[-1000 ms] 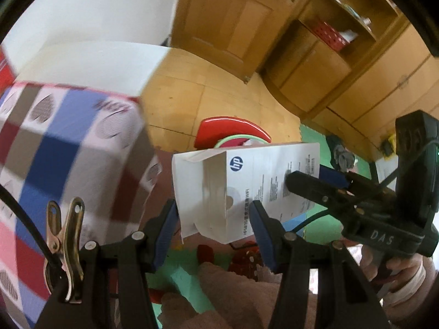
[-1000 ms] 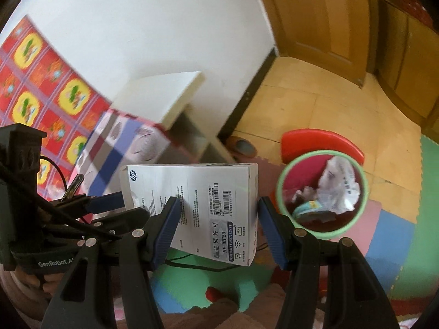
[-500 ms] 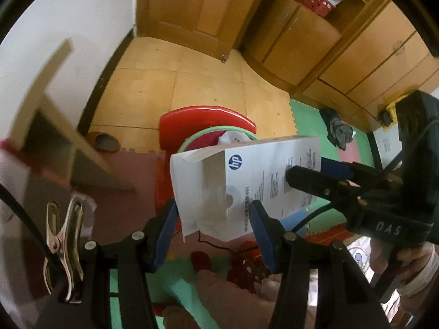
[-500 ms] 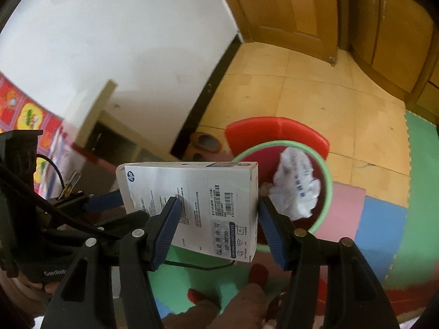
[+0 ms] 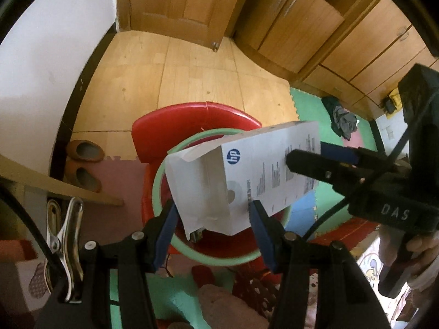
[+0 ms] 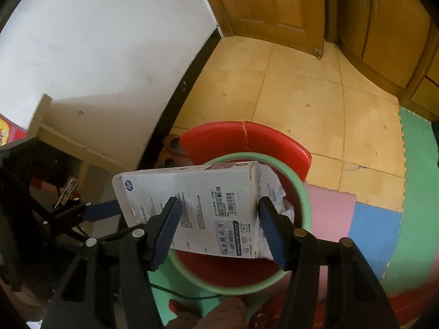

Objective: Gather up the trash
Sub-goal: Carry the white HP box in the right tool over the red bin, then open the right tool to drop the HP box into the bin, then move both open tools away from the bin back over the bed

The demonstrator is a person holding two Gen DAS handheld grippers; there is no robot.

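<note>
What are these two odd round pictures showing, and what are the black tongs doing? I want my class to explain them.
No robot here: a person holds a pair of hand-held tongs in each hand, each with a wide-angle camera looking along its blue-padded fingers. One picture comes from the left tongs, the other from the right tongs. Both pairs grip the same white printed cardboard box, one at each end. Below it, on the floor, stands a red bin with a green rim holding crumpled white paper. Coloured foam mats cover part of the wooden floor.
</note>
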